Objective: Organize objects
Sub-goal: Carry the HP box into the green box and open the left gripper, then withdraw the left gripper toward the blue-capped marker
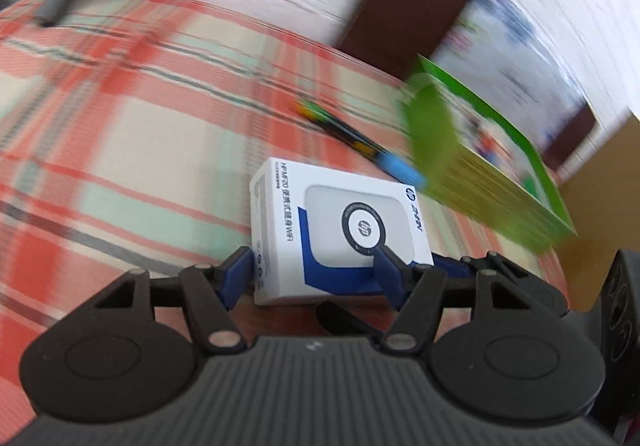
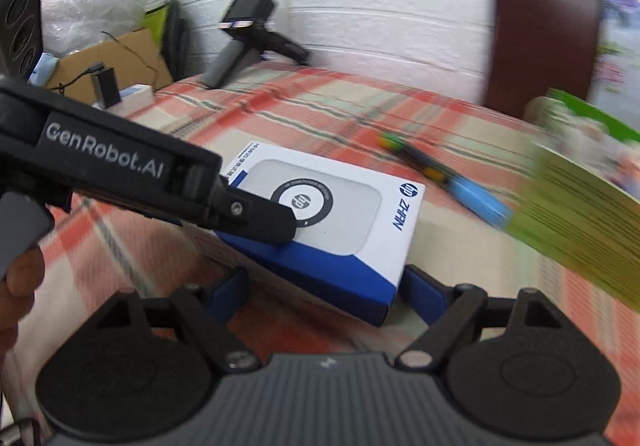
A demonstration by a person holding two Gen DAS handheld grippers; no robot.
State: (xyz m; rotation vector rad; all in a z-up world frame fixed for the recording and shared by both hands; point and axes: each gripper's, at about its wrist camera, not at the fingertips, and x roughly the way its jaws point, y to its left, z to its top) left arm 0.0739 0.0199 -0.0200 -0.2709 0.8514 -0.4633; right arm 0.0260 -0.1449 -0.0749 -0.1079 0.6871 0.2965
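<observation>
Now the white-and-blue HP box (image 1: 340,230) sits between both sets of jaws, over the checked tablecloth (image 1: 120,125).

Clearly the left gripper (image 1: 316,270) has the box in a partly closed grasp; one blue finger presses its side face and the other its printed top; the right gripper (image 2: 324,286) stands wide, its blue fingers flanking the near end of the box without visibly pressing, so whether it holds anything I cannot tell; in the right wrist view the left tool reaches in from the side and rests on the box top; beyond it a multicoloured pen (image 2: 444,177) lies loose on the cloth, and a green book (image 2: 580,197) lies near the pen; judging by this, the tidying is at an early or middle stage; the box is in hand but not yet placed, and the pen looks untouched.
</observation>
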